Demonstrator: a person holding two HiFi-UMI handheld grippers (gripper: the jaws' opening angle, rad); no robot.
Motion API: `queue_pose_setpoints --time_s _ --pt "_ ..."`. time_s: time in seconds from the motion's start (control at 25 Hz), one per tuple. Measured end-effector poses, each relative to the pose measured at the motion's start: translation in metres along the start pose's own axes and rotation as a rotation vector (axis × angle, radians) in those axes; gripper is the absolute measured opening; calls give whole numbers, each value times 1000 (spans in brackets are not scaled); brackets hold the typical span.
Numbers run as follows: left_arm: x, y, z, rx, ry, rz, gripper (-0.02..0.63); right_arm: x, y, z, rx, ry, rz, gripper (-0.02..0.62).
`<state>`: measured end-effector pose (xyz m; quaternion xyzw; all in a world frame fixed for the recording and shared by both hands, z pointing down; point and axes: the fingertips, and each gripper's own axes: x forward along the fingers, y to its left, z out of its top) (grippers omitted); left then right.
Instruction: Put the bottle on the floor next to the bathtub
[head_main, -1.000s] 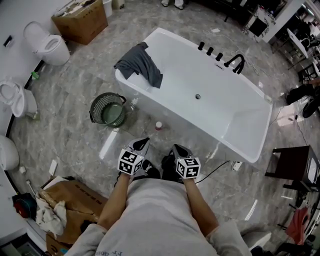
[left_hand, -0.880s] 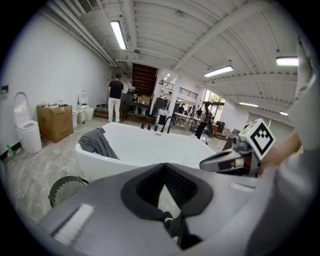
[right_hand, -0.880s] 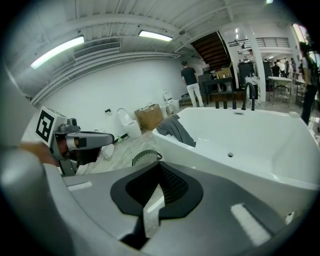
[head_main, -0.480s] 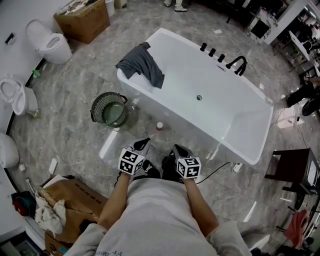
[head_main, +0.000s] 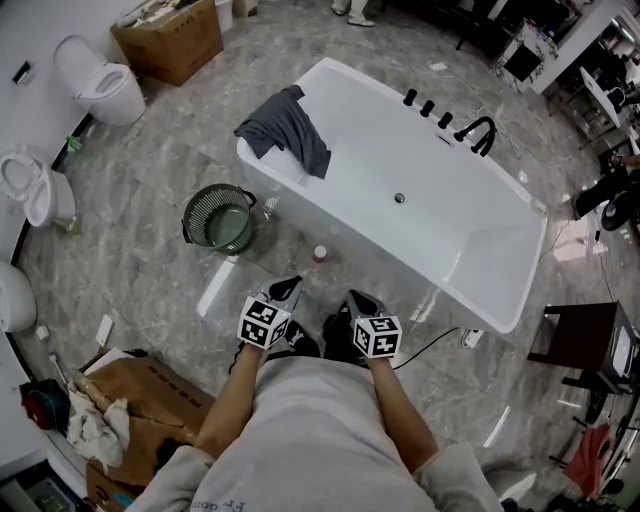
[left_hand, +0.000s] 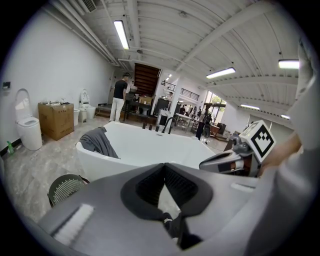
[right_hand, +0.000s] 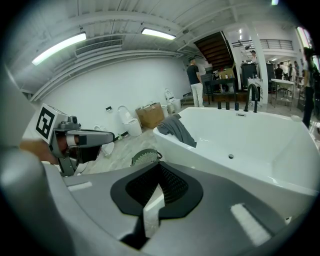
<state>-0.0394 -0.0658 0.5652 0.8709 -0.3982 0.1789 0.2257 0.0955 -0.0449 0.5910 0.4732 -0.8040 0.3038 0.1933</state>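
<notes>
The bottle (head_main: 319, 253), a small one with a reddish cap, stood upright on the floor (head_main: 150, 260) just ahead of the two pairs of tongs, roughly between their tips and just beside the near wall of the bathtub (head_main: 450, 230). The bathtub lay beyond the tongs, white and bare inside, with a grey cloth (head_main: 285, 130) draped over its far-left rim. A round green basket (head_main: 217, 217) sat on the floor ahead and to the left of the left tongs (head_main: 283, 291). The left tongs and the right tongs (head_main: 356, 298) were held side by side, angled down toward the tub, each pair pressed together with nothing pinched. With the bottle apart from both pairs and already on the floor by the tub, the placing appeared done. The next move seemed to call for little beyond drawing the tongs back without knocking the bottle over.
</notes>
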Motion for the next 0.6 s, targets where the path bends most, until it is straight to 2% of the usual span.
queue_pose_setpoints --time_s 0.6 --pt "-7 10 1 -31 -29 9 58 7 10 4 -33 3 4 2"
